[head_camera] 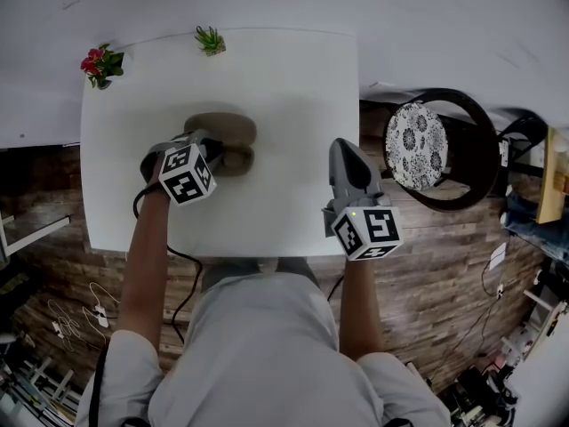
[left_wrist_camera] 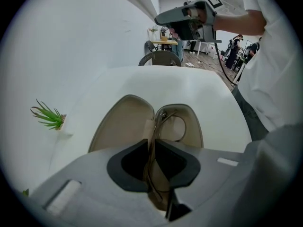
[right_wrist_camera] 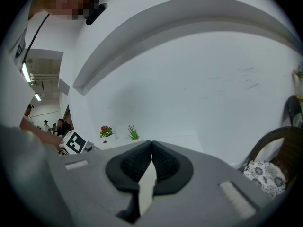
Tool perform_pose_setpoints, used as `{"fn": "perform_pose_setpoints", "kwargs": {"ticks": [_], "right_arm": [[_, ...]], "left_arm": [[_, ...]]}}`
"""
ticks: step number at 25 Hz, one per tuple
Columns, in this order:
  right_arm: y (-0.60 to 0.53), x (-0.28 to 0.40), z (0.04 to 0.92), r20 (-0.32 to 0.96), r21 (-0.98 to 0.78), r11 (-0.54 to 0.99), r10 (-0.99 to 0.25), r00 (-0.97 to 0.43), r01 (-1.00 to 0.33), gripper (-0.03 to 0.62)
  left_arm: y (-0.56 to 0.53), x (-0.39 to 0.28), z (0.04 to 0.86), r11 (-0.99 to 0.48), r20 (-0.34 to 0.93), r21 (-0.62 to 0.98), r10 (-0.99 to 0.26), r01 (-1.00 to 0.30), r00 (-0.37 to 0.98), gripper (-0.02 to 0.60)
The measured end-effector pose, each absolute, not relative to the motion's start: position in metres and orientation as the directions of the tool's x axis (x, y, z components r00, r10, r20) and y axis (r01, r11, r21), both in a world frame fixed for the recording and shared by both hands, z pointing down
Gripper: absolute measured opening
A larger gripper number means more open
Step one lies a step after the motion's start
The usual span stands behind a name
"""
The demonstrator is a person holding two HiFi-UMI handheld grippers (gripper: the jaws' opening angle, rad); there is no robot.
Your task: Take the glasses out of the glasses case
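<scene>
Wood-plank flooring (head_camera: pixel 427 265) is being shown around a white tabletop (head_camera: pixel 284 87), which is being backed by a plain white wall. A small pot of red flowers (head_camera: pixel 100 63) and a small green plant (head_camera: pixel 210 39) are being kept near the far edge, well apart from each other. Beside the tabletop on the right, a dark round chair (head_camera: pixel 462 132) is being occupied by a black-and-white floral cushion (head_camera: pixel 415 145). The glasses case (head_camera: pixel 233 132) is being displayed lying open on the tabletop, left of centre, its two beige-lined halves spread side by side. The glasses (left_wrist_camera: pixel 163 117) are being seen inside the case, in the right-hand half in the left gripper view, with a thin brown rim curving against the lining. The left gripper (left_wrist_camera: pixel 152 162) is being held right at the near end of the case, and its jaws are being pressed together on the thin brown frame of the glasses, which is running up between the pads along the case's hinge line. The right gripper (head_camera: pixel 345 145) is being held above the right side of the tabletop, well apart from the case; in its own view the jaws are being kept closed with the tips touching, and nothing is being gripped between them.
</scene>
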State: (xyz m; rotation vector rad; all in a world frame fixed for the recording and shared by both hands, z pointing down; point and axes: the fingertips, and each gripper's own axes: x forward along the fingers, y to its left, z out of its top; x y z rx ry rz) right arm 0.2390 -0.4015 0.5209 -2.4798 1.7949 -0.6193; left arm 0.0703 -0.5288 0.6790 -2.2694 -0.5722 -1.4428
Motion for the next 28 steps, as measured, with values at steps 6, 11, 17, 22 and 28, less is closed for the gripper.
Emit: {"fn": "perform_pose_setpoints", "kwargs": {"ticks": [6, 11, 17, 22, 28], "right_arm": [[-0.399, 0.238, 0.518, 0.304, -0.243, -0.340, -0.916, 0.262, -0.908, 0.003], [-0.398, 0.236, 0.515, 0.301, -0.239, -0.333, -0.919, 0.256, -0.912, 0.003], [-0.394, 0.231, 0.508, 0.291, -0.240, -0.320, -0.925, 0.247, -0.916, 0.003], [-0.388, 0.226, 0.500, 0.269, -0.240, -0.303, -0.934, 0.236, -0.922, 0.003], [-0.379, 0.216, 0.487, 0.234, -0.244, -0.273, -0.948, 0.216, -0.931, 0.003]], "left_arm": [[-0.527, 0.066, 0.679, -0.832, 0.917, -0.100, 0.136, 0.546, 0.374, 0.037], [-0.528, 0.064, 0.673, -0.841, 0.908, -0.112, 0.129, 0.529, 0.398, 0.025], [-0.529, 0.068, 0.653, -0.877, 0.870, -0.152, 0.100, 0.456, 0.483, 0.025], [-0.531, 0.069, 0.630, -0.913, 0.823, -0.200, 0.040, 0.356, 0.566, 0.024], [-0.533, 0.062, 0.594, -0.958, 0.743, -0.224, -0.048, 0.180, 0.668, 0.023]]}}
